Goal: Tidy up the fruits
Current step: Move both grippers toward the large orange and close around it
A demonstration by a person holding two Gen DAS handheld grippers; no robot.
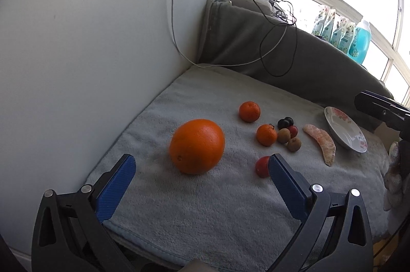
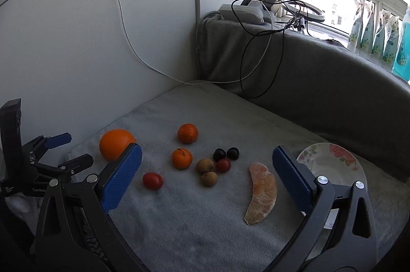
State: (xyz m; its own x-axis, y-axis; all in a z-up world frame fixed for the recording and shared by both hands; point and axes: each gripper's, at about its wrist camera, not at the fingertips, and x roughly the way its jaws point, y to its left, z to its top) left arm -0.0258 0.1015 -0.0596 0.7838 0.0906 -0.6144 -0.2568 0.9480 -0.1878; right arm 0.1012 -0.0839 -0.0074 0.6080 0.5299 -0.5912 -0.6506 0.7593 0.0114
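- Left wrist view first: left gripper (image 1: 202, 164) hangs low over the grey towel (image 1: 230, 208), blue pads spread wide, nothing between them.
- Big orange (image 1: 196, 146) sits just ahead, between the two fingers' lines but clear of both pads.
- Small red fruit (image 1: 262, 166) is right against the tip of the right-hand finger, partly hidden behind it.
- Further ahead and to the right: two tangerines (image 1: 249, 111), a cluster of dark, red and brown little fruits (image 1: 288, 132), then a peeled citrus segment (image 1: 321, 143) and a floral bowl (image 1: 344, 129) tilted on the towel.
- Teal bottle (image 1: 360, 41) and printed pouches stand on the windowsill; their labels are too small to read.
- Right wrist view now: right gripper (image 2: 207, 164) is also wide apart and empty.
- Peeled segment lies just inside its right finger; the bowl peeks out behind that finger.
- Small fruits lie ahead between the fingers; the orange is half hidden behind the left fingertip.
- Far left, the other gripper shows white lettering, seemingly "GenRob…", cut off.
- Black and white cables (image 2: 256, 54) trail down the grey cushion beyond.
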